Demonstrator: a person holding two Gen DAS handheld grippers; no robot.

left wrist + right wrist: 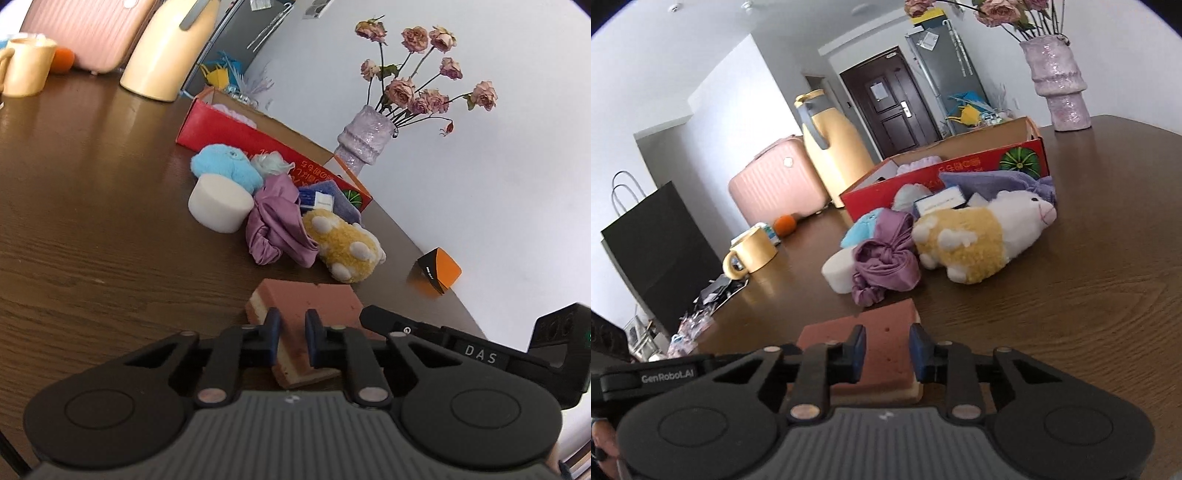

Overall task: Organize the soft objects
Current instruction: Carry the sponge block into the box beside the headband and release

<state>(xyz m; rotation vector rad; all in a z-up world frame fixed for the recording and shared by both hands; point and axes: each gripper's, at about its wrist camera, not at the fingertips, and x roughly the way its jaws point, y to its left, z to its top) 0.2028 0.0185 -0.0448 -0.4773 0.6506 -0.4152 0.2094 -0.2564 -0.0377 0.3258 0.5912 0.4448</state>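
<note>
Sponge (pixel 314 306), pink on top with a cream layer beneath, lay flat on the tabletop (pixel 92 221) in the left wrist view, its near corner running in between the jaws of the left gripper (pixel 291 334). Those jaws stood narrowly parted, their blue pads to either side of the sponge's edge; whether they pressed it I could not tell. Part of the right gripper (pixel 480 354) showed just to the right of the jaws, beside the sponge. Ahead of the jaws sat a heap of soft things: a purple cloth (pixel 275 221), a yellow plush (pixel 343 243) touching it on the right, a white foam cylinder (pixel 219 205) to the left, and a blue plush (pixel 225 166) behind that. Beyond the heap stood a red box (pixel 236 136), and further right a vase (pixel 364 138) of dried roses.

In the right wrist view, the sponge (pixel 886 343) lay under and between the jaws of the right gripper (pixel 888 350), which were somewhat apart over its pink top, nothing clearly held. Ahead lay the purple cloth (pixel 884 264), the yellow plush (pixel 979 240) to its right, and the red box (pixel 945 173) behind them.
</note>
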